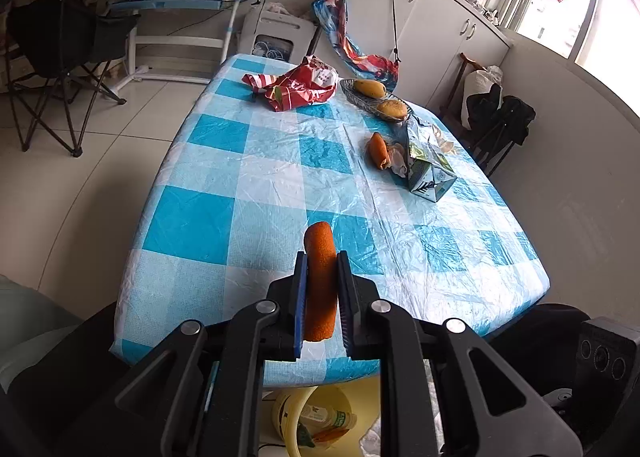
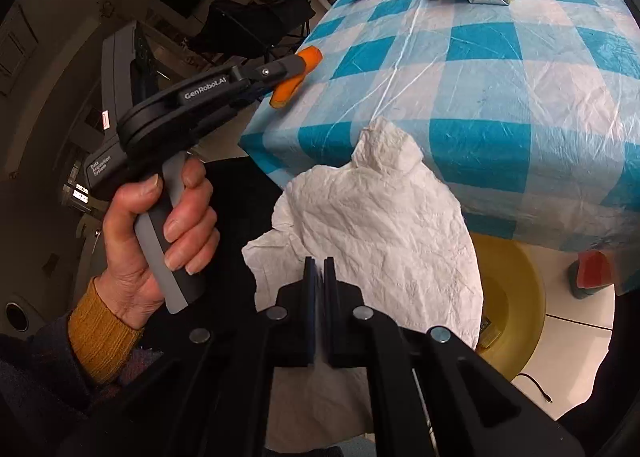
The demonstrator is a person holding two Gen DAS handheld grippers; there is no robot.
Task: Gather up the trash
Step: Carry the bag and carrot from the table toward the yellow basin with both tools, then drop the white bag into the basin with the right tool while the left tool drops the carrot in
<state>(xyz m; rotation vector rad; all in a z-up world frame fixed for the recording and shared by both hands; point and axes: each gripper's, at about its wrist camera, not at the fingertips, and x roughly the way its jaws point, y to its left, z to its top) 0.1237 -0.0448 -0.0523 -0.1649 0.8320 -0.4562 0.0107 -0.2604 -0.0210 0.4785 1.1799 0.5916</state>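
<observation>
My left gripper [image 1: 322, 257] is shut on a curled orange peel [image 1: 320, 281], held over the near edge of the blue-and-white checked table [image 1: 240, 161]. In the right wrist view the left gripper [image 2: 298, 71] shows at the table's corner with the orange peel [image 2: 294, 83] in it, a hand on its handle. My right gripper [image 2: 319, 263] is shut on a crumpled white paper tissue [image 2: 380, 217], which hangs in front of the table edge above a yellow bin [image 2: 516, 297]. The yellow bin [image 1: 320, 417] lies under the table edge with a bottle and scraps inside.
On the far table lie a red snack wrapper [image 1: 298, 87], another orange peel [image 1: 378, 151], a crushed carton [image 1: 428, 169] and a basket of mangoes [image 1: 376, 97]. A folding chair [image 1: 60, 57] and a desk stand to the left; white cabinets [image 1: 440, 25] line the right wall.
</observation>
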